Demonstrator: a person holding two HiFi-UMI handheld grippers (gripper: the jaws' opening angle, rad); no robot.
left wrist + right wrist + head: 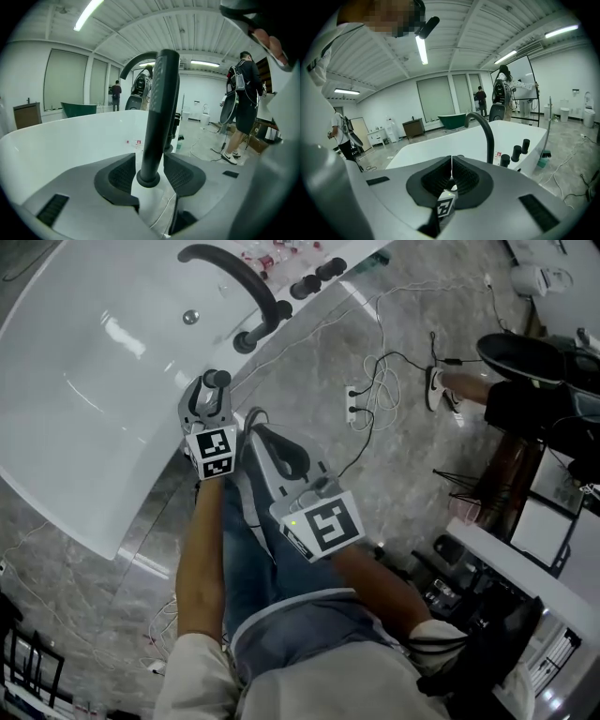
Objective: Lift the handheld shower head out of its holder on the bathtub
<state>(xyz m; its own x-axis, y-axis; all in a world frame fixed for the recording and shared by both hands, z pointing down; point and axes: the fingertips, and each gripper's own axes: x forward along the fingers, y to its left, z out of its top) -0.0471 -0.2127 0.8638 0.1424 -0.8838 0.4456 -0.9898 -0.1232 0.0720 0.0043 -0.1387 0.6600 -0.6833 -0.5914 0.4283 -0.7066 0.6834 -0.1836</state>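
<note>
The handheld shower head (pixel 217 379) is a slim black wand standing upright on the rim of the white bathtub (pixel 94 418). My left gripper (pixel 214 390) is at the rim with a jaw on either side of the wand. In the left gripper view the wand (pixel 159 112) rises between the pads with narrow gaps on both sides, so the left gripper (pixel 149 171) is open. My right gripper (pixel 253 420) hangs just behind and right of the left one, over the person's knees. Its pads meet with nothing between them, so the right gripper (pixel 451 176) is shut.
A black arched faucet (pixel 234 277) and black knobs (pixel 317 277) stand on the tub's far rim. White cables and a power strip (pixel 354 401) lie on the marble floor. A seated person's shoe (pixel 436 388) and dark equipment are at right.
</note>
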